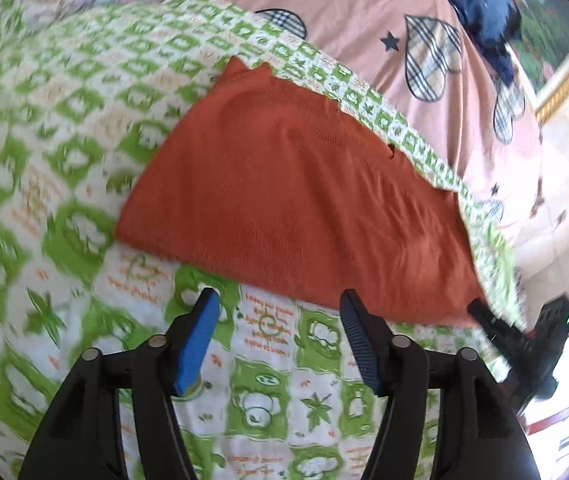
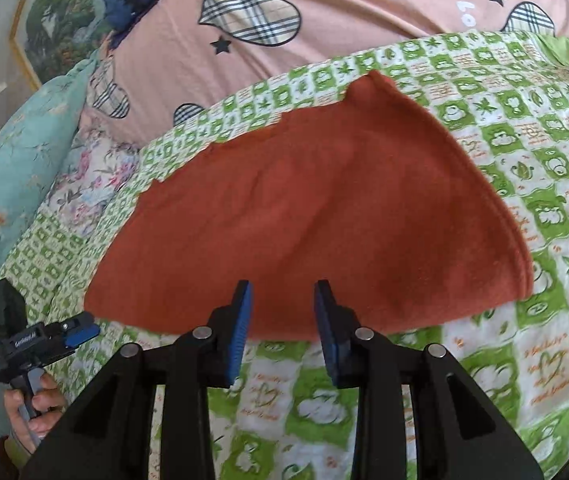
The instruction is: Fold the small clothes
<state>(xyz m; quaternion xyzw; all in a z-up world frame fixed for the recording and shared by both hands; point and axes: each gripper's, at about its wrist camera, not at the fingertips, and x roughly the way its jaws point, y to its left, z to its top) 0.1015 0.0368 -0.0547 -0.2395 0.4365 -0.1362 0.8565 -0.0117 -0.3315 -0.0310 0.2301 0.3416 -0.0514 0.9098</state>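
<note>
A rust-orange knit garment (image 1: 292,200) lies folded flat on the green-and-white patterned blanket (image 1: 64,168). In the left wrist view my left gripper (image 1: 278,300) stands open just short of the garment's near edge, nothing between its fingers. The right gripper's tip (image 1: 484,316) shows at that view's right, by the garment's near right corner. In the right wrist view the garment (image 2: 324,208) fills the middle and my right gripper (image 2: 283,288) is open over its near edge, empty. The left gripper (image 2: 80,330) appears at lower left, held by a hand (image 2: 32,408).
A pink quilt with plaid hearts (image 2: 324,20) lies beyond the blanket. A dark blue cloth (image 1: 480,4) rests on it. A teal floral cloth (image 2: 8,168) and a framed picture (image 2: 56,20) are at the left of the right wrist view. The blanket (image 2: 524,152) extends right.
</note>
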